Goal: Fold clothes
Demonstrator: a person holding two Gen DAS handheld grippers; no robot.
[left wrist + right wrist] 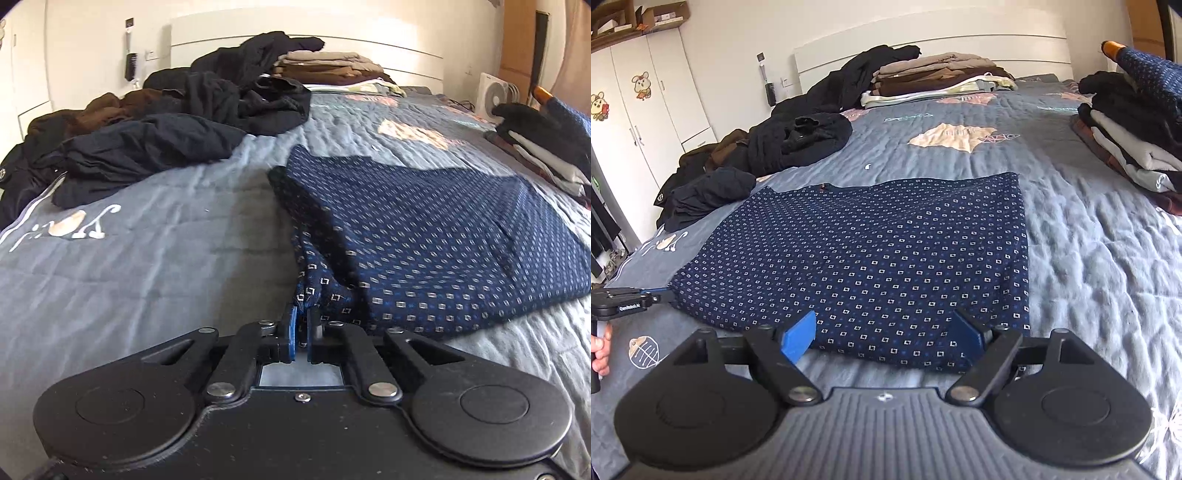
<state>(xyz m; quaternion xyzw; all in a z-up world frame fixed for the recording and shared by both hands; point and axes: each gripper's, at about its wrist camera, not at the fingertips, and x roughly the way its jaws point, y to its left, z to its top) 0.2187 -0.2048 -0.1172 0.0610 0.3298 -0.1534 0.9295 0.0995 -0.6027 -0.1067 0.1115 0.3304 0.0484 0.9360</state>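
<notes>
- The left gripper [303, 321], jaws clamped on a bunched near corner of the navy patterned garment [871, 258], seems ready to lift for a fold.
- The right gripper [890, 332] stands jaws apart over the near hem, gripping nothing.
- The garment lies flat mid-frame on the grey bedspread [1089, 258], its long axis seemingly running left-right.

Your left gripper [302, 321] is pinched tight on a bunched corner of the garment [424, 236], pointing down at a slant. Your right gripper [886, 332] has jaws spread wide, low over the near hem, gripping nothing. Your left hand [600, 350] wraps its handle.
</notes>
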